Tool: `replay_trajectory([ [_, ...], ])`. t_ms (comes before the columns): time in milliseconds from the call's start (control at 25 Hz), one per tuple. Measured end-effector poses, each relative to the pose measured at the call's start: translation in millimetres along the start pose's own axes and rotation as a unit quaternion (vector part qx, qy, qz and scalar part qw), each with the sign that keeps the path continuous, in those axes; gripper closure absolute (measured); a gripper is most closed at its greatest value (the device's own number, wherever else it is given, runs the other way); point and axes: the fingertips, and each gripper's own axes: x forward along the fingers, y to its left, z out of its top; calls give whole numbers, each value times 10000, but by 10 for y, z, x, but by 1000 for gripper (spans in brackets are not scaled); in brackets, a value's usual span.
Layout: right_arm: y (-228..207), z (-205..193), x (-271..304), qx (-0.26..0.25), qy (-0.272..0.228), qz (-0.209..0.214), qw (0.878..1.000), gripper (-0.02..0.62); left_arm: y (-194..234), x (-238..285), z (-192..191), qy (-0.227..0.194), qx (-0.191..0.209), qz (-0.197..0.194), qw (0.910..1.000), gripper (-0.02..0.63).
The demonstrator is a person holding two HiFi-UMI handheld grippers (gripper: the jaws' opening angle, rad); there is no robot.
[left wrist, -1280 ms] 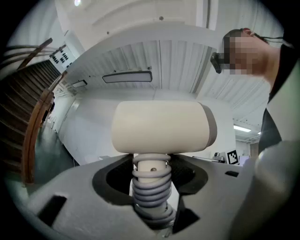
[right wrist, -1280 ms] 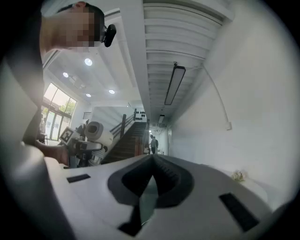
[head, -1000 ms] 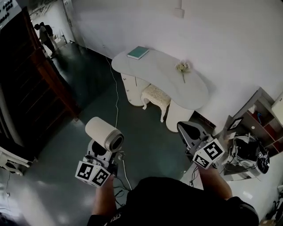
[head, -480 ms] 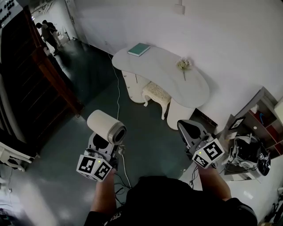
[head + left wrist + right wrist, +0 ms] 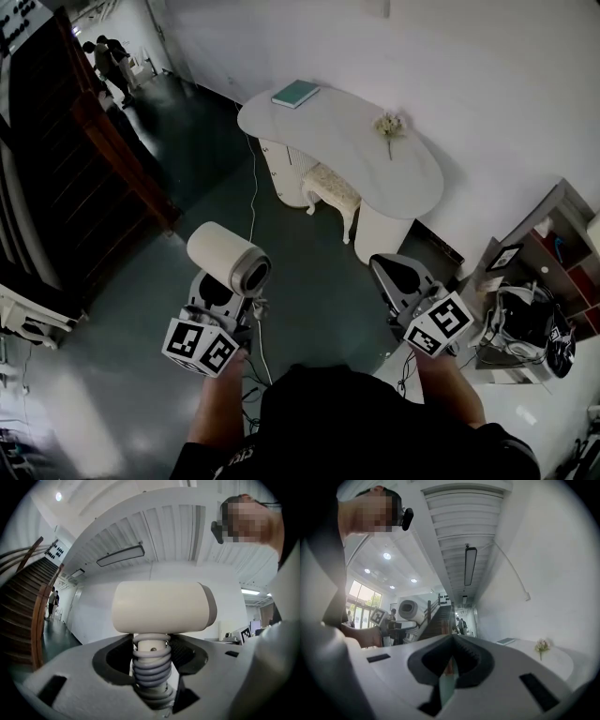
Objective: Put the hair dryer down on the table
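Left claw (image 5: 218, 300) pinches hair dryer (image 5: 228, 259) by its handle, mid-air over floor (image 5: 141, 281), well apart from desk (image 5: 417, 192); barrel lies crosswise, open end twd person's right. Right claw (image 5: 392, 277) pressed together, empty.

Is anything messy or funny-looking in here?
Nothing is spilled or broken. The hair dryer is up in the air in the left gripper, its handle wound with cord, away from the white table. A white cable trails loose across the floor.

It was a large office-like hall: dark wooden staircase (image 5: 47, 187), glossy dark-green floor (image 5: 309, 281), white kidney-shaped table (image 5: 337, 131), cluttered open shelving (image 5: 553, 253).
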Motion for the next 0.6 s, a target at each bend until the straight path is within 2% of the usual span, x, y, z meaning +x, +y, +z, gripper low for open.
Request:
replay_trajectory([
  [280,-60,-215,-150,361,132,151,9991,591,-145,-56,-151,149,-69,130,9998,374],
  [600,-278,-336,172,463,392,242,9979,591,221,173,-315,169,-288,243,9991,374],
])
